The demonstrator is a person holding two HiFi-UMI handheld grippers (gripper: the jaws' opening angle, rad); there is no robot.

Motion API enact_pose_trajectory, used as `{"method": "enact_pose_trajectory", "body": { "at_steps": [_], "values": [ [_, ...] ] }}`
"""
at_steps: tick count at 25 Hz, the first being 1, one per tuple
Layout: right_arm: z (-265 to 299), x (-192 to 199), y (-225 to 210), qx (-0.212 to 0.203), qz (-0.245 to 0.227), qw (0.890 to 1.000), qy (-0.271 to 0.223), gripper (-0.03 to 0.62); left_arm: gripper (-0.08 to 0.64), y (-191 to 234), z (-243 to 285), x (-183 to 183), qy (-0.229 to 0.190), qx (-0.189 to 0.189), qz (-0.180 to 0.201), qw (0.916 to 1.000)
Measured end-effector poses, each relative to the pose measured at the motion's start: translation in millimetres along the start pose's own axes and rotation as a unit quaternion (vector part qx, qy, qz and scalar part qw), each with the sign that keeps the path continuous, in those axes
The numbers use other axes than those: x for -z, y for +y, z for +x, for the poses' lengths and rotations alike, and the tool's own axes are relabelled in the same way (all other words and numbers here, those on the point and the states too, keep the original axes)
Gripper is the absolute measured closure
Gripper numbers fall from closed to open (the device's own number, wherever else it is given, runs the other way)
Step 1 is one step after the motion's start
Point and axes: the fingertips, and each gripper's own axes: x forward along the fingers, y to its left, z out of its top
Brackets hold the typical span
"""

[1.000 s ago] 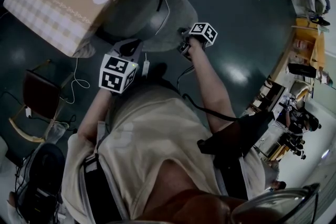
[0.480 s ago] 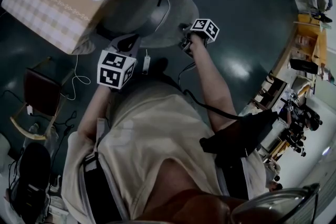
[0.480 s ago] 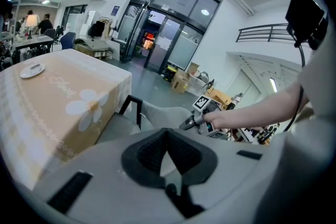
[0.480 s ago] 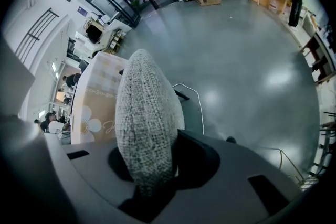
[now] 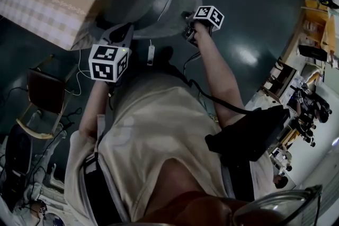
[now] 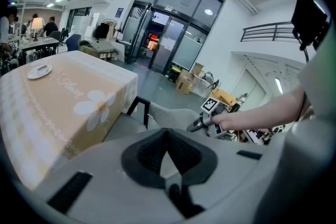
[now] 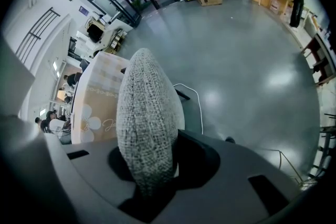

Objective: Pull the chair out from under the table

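Right tongs gripping the chair back, pull not yet finished

My right tongs [image 7: 156, 164] are clenching the top edge of the grey fabric chair [image 5: 159, 5] back, biting steeply downward, I judge so that a drag toward me will bring the whole chair along. My left tongs [image 6: 167, 134] are hovering just short of that back, tips pinched together on nothing, probably waiting to steady it. Beyond, the chair is sitting close against the table [image 5: 50, 5], its front seemingly lying under the flowered cloth's edge.
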Motion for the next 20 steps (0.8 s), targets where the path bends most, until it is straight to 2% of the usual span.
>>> {"method": "enact_pose_trajectory", "body": {
  "at_steps": [10,14,20],
  "values": [
    [-4.0,-0.3,-5.8,-0.003,0.006,1.000,-0.004,0.480,0.552,-9.4,2.2,0.0,0.010,0.008,0.012,0.9998],
    [-3.4,0.6,-6.6,-0.004,0.007,1.000,-0.004,0.480,0.552,-13.1,0.2,-2.5,0.004,0.022,0.014,0.9997],
    [-5.2,-0.3,-8.1,-0.006,0.001,1.000,-0.004,0.480,0.552,-7.5,-0.7,0.6,0.004,0.008,0.009,0.9999]
  ]
}}
